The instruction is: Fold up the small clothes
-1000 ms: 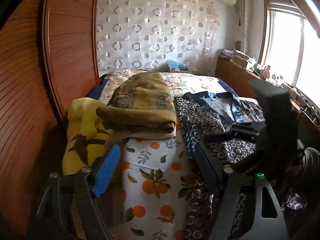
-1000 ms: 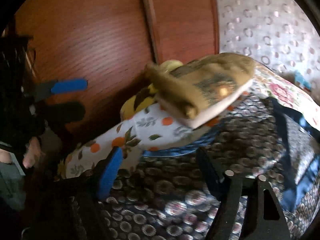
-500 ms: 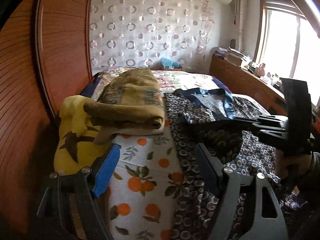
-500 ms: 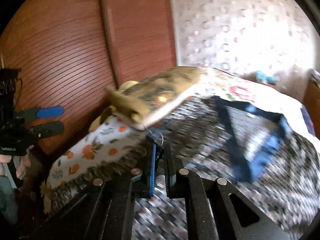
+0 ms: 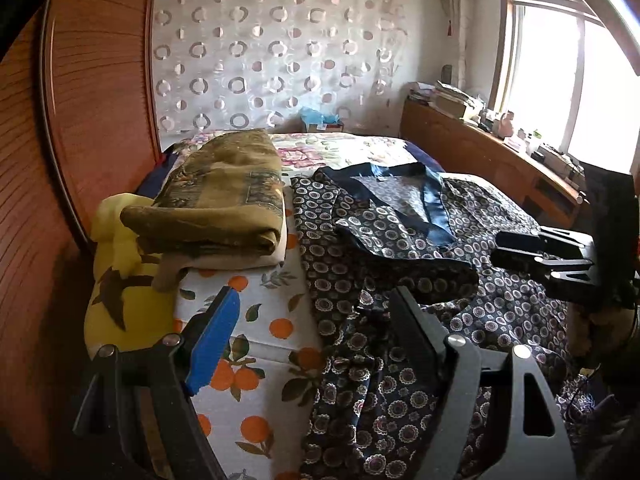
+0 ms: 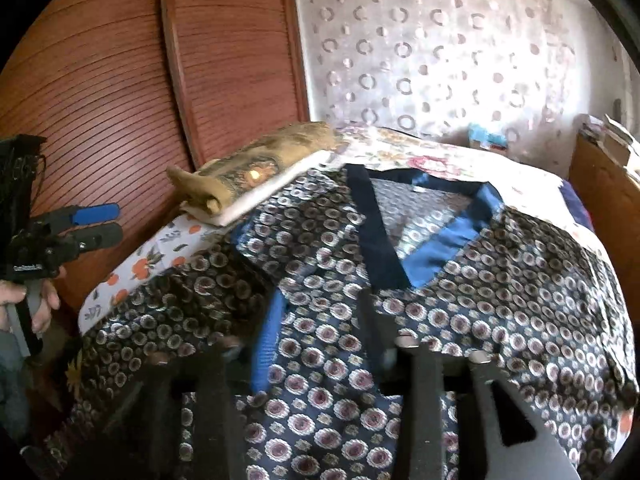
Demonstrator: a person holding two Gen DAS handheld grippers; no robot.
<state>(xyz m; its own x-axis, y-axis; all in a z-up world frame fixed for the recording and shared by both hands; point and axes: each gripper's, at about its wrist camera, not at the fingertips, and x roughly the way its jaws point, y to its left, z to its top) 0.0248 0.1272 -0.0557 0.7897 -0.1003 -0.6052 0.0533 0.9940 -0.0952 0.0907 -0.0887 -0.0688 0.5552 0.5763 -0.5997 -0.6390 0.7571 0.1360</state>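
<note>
Left gripper's (image 5: 316, 332) fingers spread wide and empty over an orange-printed white cloth (image 5: 256, 344), right gripper's (image 6: 320, 328) jaws just opening, nothing pinched, above a dark navy circle-patterned garment with blue collar (image 6: 460, 280) spread on the bed, beside folded olive-brown cloth (image 5: 224, 196)

Both tools are black plastic. The left gripper (image 5: 312, 328) carries one finger faced with a blue pad (image 5: 212, 342) and one plain black finger (image 5: 412, 330), joined by round silver screws (image 5: 456, 340) to slotted black arms. The right gripper (image 6: 320, 344) has the same blue pad, black finger and silver screws. A hand (image 6: 38, 300) wraps a grey handle (image 6: 18, 324); thin black cables (image 6: 28, 160) run above, with small white lettering on the body.
</note>
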